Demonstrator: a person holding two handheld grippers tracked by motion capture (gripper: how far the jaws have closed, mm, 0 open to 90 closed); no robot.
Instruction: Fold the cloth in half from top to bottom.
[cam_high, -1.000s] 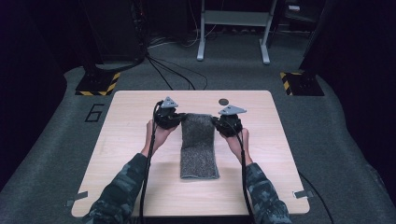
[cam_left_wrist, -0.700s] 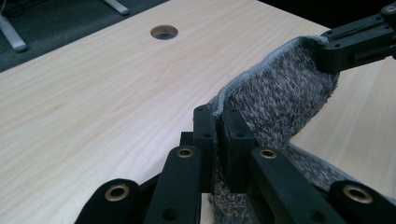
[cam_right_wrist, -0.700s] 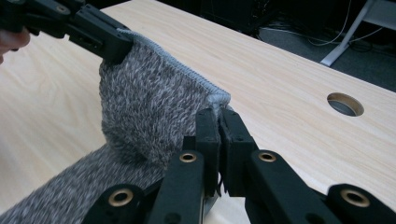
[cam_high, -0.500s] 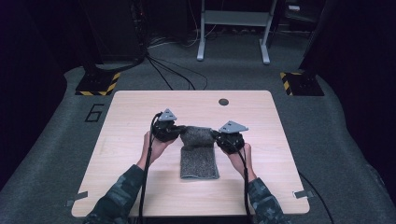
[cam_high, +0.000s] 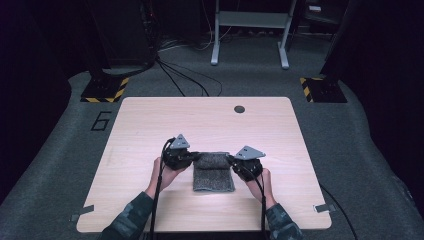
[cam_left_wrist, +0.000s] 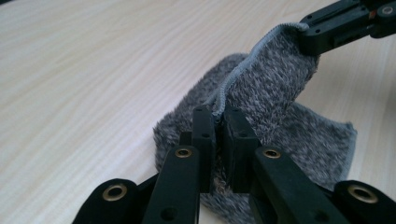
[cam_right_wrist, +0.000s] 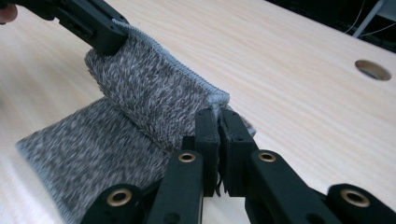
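Both grippers have come toward the person since the earlier frames, carrying the far edge of the grey towel (cam_high: 213, 171) back over its near half. From the high view, the left gripper (cam_high: 192, 158) and right gripper (cam_high: 231, 161) flank the towel's folded far end, well short of the round hole (cam_high: 239, 109) in the table (cam_high: 150, 125); the jaws themselves are too small to read there. Along the left gripper view, the jaws are pinched tight on the towel's hemmed corner (the pads hide the corner itself). Along the right gripper view, the jaws likewise clamp the other corner, and the towel's near end is cut off by the frame.
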